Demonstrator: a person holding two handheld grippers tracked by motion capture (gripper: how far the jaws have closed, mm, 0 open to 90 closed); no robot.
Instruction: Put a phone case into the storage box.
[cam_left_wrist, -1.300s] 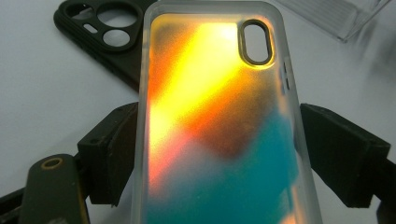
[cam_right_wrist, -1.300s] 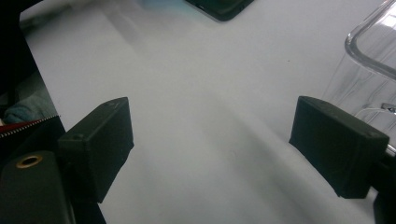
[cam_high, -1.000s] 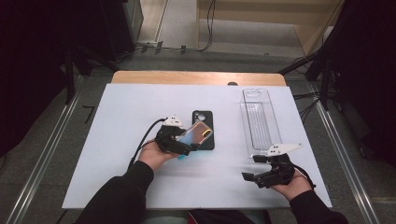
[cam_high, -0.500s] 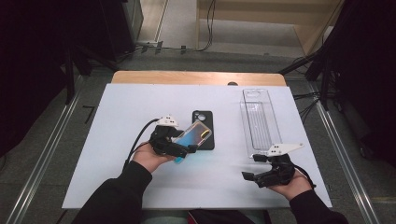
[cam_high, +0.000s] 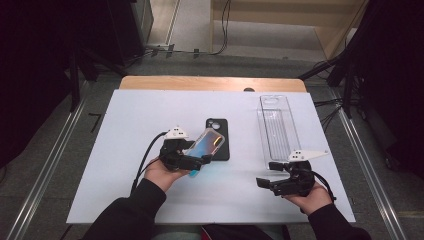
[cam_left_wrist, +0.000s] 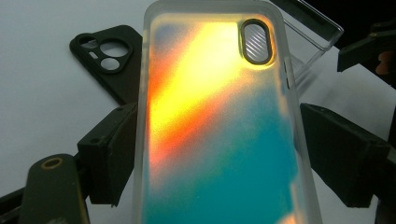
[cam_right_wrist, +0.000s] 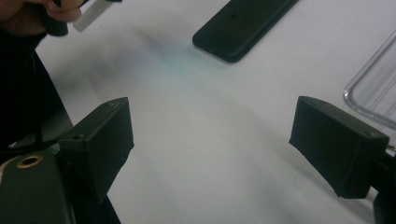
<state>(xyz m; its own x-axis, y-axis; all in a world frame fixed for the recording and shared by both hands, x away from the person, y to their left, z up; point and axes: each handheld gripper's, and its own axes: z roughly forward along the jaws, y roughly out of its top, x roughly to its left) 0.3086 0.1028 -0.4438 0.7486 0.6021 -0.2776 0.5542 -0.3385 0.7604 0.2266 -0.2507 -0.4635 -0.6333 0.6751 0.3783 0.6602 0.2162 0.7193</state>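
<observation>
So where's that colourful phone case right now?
The iridescent phone case sits between the left gripper jaws, left of centre in the high view, lifted just beside the black phone case.

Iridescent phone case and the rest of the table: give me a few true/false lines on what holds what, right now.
1. The left gripper is shut on the iridescent phone case. True: a jaw presses each long edge.
2. The right gripper holds the black phone case. False: its jaws are open with nothing between them, and that case lies on the table.
3. The clear tray lies on the table ahead of the right gripper. True.
4. The iridescent phone case lies inside the clear tray. False: it is in the left gripper, beside the black phone case.
</observation>
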